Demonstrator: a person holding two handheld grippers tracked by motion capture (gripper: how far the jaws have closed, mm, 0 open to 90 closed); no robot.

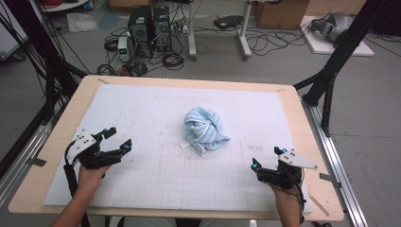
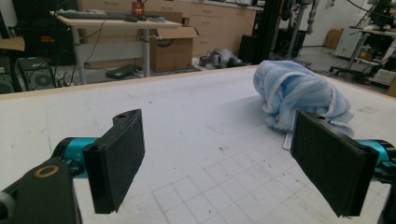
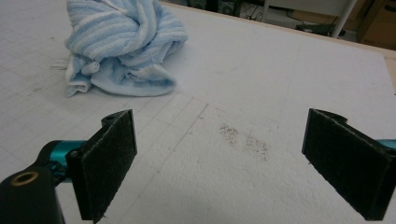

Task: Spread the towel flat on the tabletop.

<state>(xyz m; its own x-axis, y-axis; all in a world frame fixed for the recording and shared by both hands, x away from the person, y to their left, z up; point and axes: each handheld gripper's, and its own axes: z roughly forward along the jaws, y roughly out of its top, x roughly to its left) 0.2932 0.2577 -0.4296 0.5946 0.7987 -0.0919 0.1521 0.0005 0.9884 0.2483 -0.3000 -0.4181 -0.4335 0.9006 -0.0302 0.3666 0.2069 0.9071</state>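
That balled-up light-blue towel [image 1: 204, 129] looks soft and floppy, so I'd pinch a loose edge around 6 o'clock; left gripper [image 1: 117, 140] and right gripper [image 1: 266, 157] both gape wide, empty.

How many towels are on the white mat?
1: a crumpled light-blue striped terry towel near the white gridded mat's centre, bunched up, so more cloth inside cannot be ruled out.

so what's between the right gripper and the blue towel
Nothing but bare white gridded mat: in the high view the right gripper sits apart from the bunched blue towel. The right gripper view shows a faint brownish stain there.
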